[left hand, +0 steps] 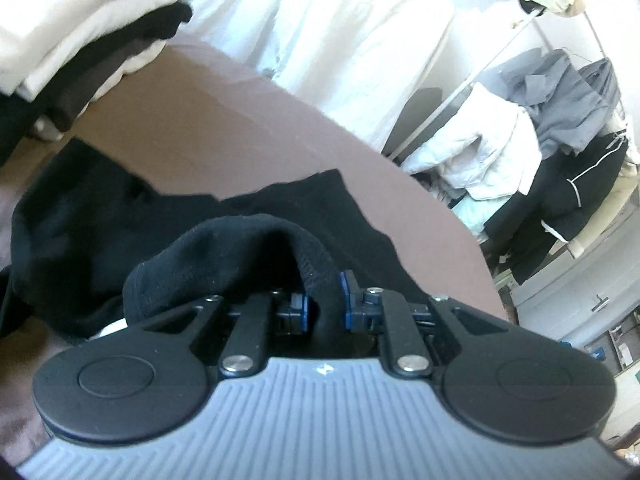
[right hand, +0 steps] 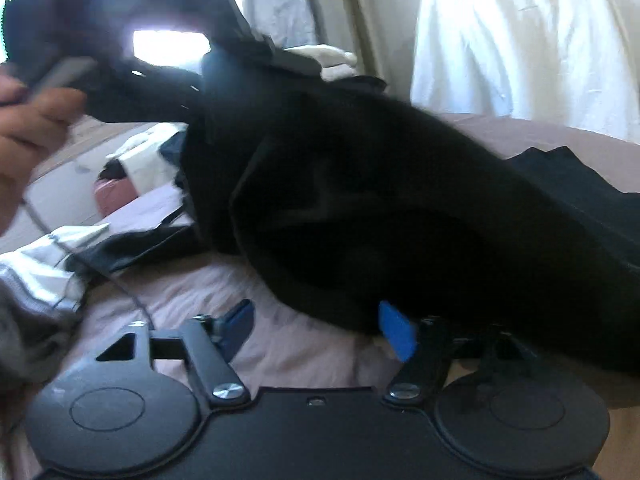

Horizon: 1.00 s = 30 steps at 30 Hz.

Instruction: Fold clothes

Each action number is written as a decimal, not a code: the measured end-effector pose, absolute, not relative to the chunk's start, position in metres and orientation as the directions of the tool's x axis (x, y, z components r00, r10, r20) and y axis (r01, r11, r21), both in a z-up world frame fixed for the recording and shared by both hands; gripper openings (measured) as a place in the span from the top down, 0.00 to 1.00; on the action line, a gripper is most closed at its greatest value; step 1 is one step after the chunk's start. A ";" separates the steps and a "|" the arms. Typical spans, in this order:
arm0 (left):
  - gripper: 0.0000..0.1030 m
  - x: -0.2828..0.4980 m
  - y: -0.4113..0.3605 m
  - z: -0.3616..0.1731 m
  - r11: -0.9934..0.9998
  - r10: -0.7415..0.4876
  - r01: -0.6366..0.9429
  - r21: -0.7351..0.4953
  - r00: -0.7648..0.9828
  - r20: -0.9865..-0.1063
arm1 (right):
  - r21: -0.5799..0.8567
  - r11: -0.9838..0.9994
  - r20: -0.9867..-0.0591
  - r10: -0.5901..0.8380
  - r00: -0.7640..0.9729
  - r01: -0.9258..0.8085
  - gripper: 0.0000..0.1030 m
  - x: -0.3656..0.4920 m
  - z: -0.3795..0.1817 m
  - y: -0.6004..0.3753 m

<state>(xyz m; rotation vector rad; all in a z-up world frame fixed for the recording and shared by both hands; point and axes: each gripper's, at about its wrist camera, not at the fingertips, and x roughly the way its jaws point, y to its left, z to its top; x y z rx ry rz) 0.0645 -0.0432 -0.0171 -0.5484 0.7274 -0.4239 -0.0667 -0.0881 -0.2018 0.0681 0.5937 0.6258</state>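
Note:
A black garment [left hand: 120, 220] lies crumpled on the brown bed cover [left hand: 220, 120]. My left gripper [left hand: 326, 300] is shut on a folded edge of it, and the cloth bulges up between the blue pads. In the right wrist view the same black garment [right hand: 360, 200] hangs in a blurred swathe from the upper left down to the bed. There a hand [right hand: 28, 120] grips a grey handle. My right gripper [right hand: 320, 320] is open wide over the pinkish sheet with nothing pressed between its fingers. The garment's lower edge drapes against its right blue pad [right hand: 396, 332].
Folded white and dark clothes are stacked [left hand: 80, 32] at the bed's far left. White curtains [left hand: 340, 20] hang behind. A clothes rack [left hand: 560, 120] with jackets stands on the right. A grey-white garment [right hand: 36, 272] and a thin cable [right hand: 120, 288] lie to the right gripper's left.

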 end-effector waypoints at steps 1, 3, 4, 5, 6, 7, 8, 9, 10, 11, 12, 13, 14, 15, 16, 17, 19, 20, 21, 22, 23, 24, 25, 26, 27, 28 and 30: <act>0.87 0.064 -0.044 -0.015 0.781 -0.538 0.177 -0.599 0.679 -0.500 | 0.231 0.821 -0.511 0.559 0.653 -0.522 0.15 -0.061 -0.204 -0.083; 0.87 0.062 -0.046 -0.013 0.782 -0.532 0.177 -0.598 0.688 -0.493 | 0.190 0.868 -0.555 0.480 0.679 -0.459 0.11 -0.051 -0.208 -0.069; 0.87 0.061 -0.046 -0.012 0.780 -0.529 0.172 -0.601 0.694 -0.488 | 0.140 0.906 -0.602 0.398 0.692 -0.400 0.10 -0.045 -0.211 -0.059; 0.87 0.060 -0.045 -0.011 0.778 -0.526 0.167 -0.606 0.700 -0.483 | 0.089 0.928 -0.631 0.333 0.701 -0.361 0.10 -0.040 -0.215 -0.052; 0.87 0.060 -0.043 -0.011 0.775 -0.524 0.160 -0.611 0.704 -0.479 | 0.040 0.944 -0.650 0.274 0.708 -0.329 0.10 -0.036 -0.221 -0.045; 0.87 0.059 -0.041 -0.012 0.773 -0.521 0.154 -0.615 0.708 -0.477 | -0.010 0.955 -0.666 0.215 0.714 -0.296 0.10 -0.031 -0.226 -0.038; 0.87 0.059 -0.039 -0.012 0.774 -0.516 0.150 -0.615 0.712 -0.476 | -0.033 0.959 -0.641 0.197 0.742 -0.283 0.16 -0.032 -0.229 -0.036; 0.87 0.059 -0.037 -0.012 0.777 -0.511 0.147 -0.612 0.714 -0.478 | -0.046 0.960 -0.602 0.193 0.775 -0.275 0.46 -0.035 -0.230 -0.036; 0.87 0.059 -0.036 -0.011 0.782 -0.504 0.143 -0.606 0.717 -0.481 | -0.070 0.960 -0.586 0.181 0.790 -0.272 0.69 -0.037 -0.229 -0.038; 0.87 0.059 -0.034 -0.011 0.790 -0.496 0.142 -0.597 0.720 -0.485 | -0.098 0.958 -0.577 0.167 0.799 -0.271 0.96 -0.039 -0.228 -0.040; 0.87 0.059 -0.032 -0.011 0.799 -0.489 0.144 -0.584 0.722 -0.490 | -0.089 0.958 -0.568 0.175 0.804 -0.272 0.96 -0.043 -0.223 -0.048; 0.87 0.058 -0.032 -0.011 0.808 -0.480 0.144 -0.572 0.723 -0.496 | -0.064 0.960 -0.557 0.193 0.808 -0.274 0.96 -0.048 -0.216 -0.058; 0.87 0.057 -0.031 -0.011 0.817 -0.471 0.143 -0.559 0.724 -0.503 | -0.040 0.960 -0.546 0.211 0.811 -0.276 0.96 -0.053 -0.210 -0.069; 0.87 0.056 -0.031 -0.012 0.822 -0.465 0.141 -0.551 0.726 -0.507 | -0.013 0.959 -0.551 0.230 0.802 -0.283 0.96 -0.061 -0.204 -0.081; 0.87 0.054 -0.030 -0.013 0.819 -0.466 0.139 -0.556 0.727 -0.505 | 0.015 0.956 -0.563 0.249 0.788 -0.292 0.96 -0.070 -0.199 -0.095; 0.87 0.053 -0.029 -0.015 0.811 -0.474 0.138 -0.569 0.726 -0.498 | 0.044 0.953 -0.574 0.269 0.773 -0.299 0.96 -0.079 -0.194 -0.108; 0.87 0.052 -0.028 -0.020 0.785 -0.500 0.138 -0.604 0.718 -0.485 | 0.102 0.947 -0.600 0.302 0.740 -0.304 0.96 -0.096 -0.189 -0.134; 0.87 0.051 -0.028 -0.022 0.771 -0.513 0.135 -0.623 0.711 -0.481 | 0.118 0.952 -0.621 0.293 0.727 -0.283 0.96 -0.103 -0.192 -0.147; 0.87 0.050 -0.029 -0.024 0.763 -0.521 0.134 -0.632 0.706 -0.479 | 0.128 0.958 -0.642 0.276 0.715 -0.256 0.96 -0.110 -0.197 -0.160; 0.87 0.049 -0.030 -0.025 0.765 -0.522 0.136 -0.630 0.703 -0.483 | 0.134 0.963 -0.652 0.265 0.710 -0.235 0.96 -0.117 -0.197 -0.171; 0.87 0.046 -0.032 -0.024 0.774 -0.518 0.139 -0.618 0.701 -0.491 | 0.139 0.966 -0.658 0.255 0.709 -0.218 0.96 -0.124 -0.195 -0.181; 0.87 0.041 -0.034 -0.022 0.794 -0.502 0.143 -0.590 0.702 -0.505 | 0.145 0.966 -0.649 0.256 0.716 -0.214 0.96 -0.132 -0.187 -0.191; 0.87 0.035 -0.036 -0.020 0.819 -0.480 0.145 -0.556 0.704 -0.523 | 0.128 0.968 -0.633 0.249 0.733 -0.218 0.96 -0.139 -0.172 -0.196; 0.87 0.027 -0.038 -0.018 0.838 -0.462 0.150 -0.524 0.705 -0.538 | 0.102 0.970 -0.614 0.237 0.753 -0.222 0.96 -0.147 -0.156 -0.199; 0.87 0.019 -0.038 -0.018 0.846 -0.459 0.158 -0.509 0.700 -0.546 | 0.075 0.971 -0.595 0.226 0.772 -0.226 0.96 -0.154 -0.140 -0.201; 0.87 0.009 -0.038 -0.020 0.847 -0.466 0.163 -0.506 0.687 -0.558 | 0.039 0.974 -0.566 0.206 0.798 -0.223 0.96 -0.163 -0.122 -0.205; 0.87 -0.011 -0.036 -0.030 0.841 -0.480 0.148 -0.520 0.645 -0.594 | -0.039 0.978 -0.496 0.161 0.854 -0.207 0.96 -0.182 -0.083 -0.212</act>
